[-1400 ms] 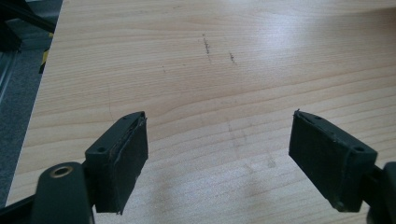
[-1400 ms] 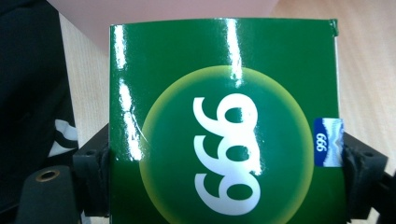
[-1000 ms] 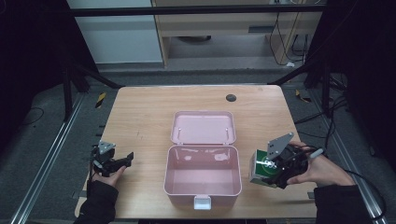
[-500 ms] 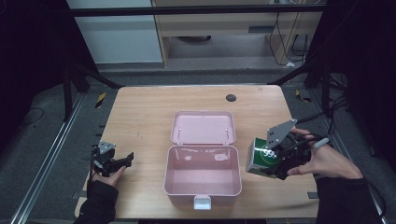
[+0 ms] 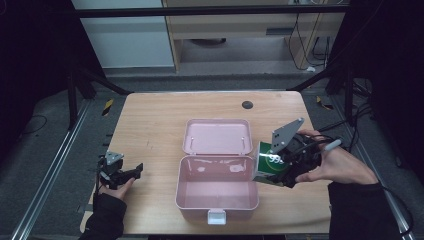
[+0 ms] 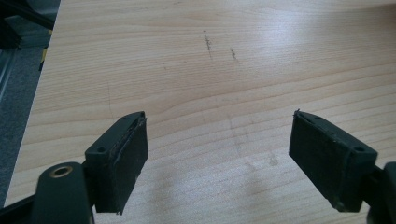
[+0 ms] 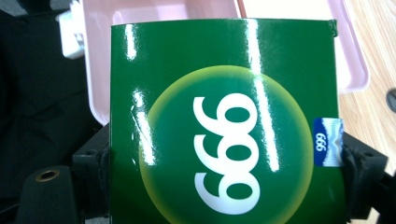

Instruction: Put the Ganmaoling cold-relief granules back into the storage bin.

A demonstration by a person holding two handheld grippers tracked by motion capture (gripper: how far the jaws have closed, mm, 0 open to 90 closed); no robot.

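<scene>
One green box (image 5: 270, 167) is being gripped by the right tongs (image 5: 280, 167) at the pink case's (image 5: 216, 200) three o'clock rim, not yet inside; the left tongs (image 5: 131, 172) are being held open.

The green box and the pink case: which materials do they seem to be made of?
The green box looks like glossy printed cardboard: sharp flat edges, with bright streaks of reflected light across its face. The pink case seems to be moulded plastic with a smooth, slightly shiny finish: rounded corners, a thin even rim and a white clip.

A lab – aluminium rails (image 5: 47, 175), cables (image 5: 305, 37) (dark surroundings).
</scene>
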